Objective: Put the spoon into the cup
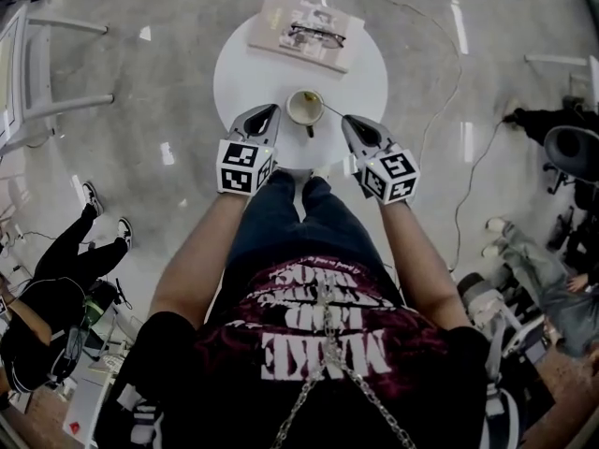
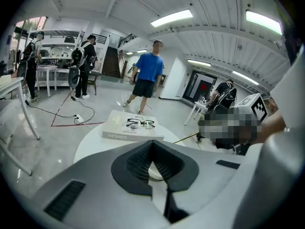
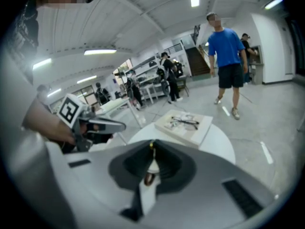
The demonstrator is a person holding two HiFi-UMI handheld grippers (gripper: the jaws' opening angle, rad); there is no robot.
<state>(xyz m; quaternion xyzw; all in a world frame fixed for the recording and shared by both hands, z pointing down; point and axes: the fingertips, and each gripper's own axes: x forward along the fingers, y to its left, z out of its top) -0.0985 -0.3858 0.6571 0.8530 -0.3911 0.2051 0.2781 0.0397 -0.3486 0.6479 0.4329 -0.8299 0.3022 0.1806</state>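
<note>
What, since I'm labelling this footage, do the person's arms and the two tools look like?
The left tool and right tool are alike: smooth grey tapered shells with dark ribbed pads inside, each backed by a white cube bearing black square markers. No cables show. The person wears a dark maroon short-sleeved T-shirt with white lettering; forearms uncovered.

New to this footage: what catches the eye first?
A central round white table holds a pale cup with a thin gold spoon handle at its rim. The grey left gripper and right gripper flank the cup, jaws closed. Behind lies a pale book topped with black-framed glasses.
</note>
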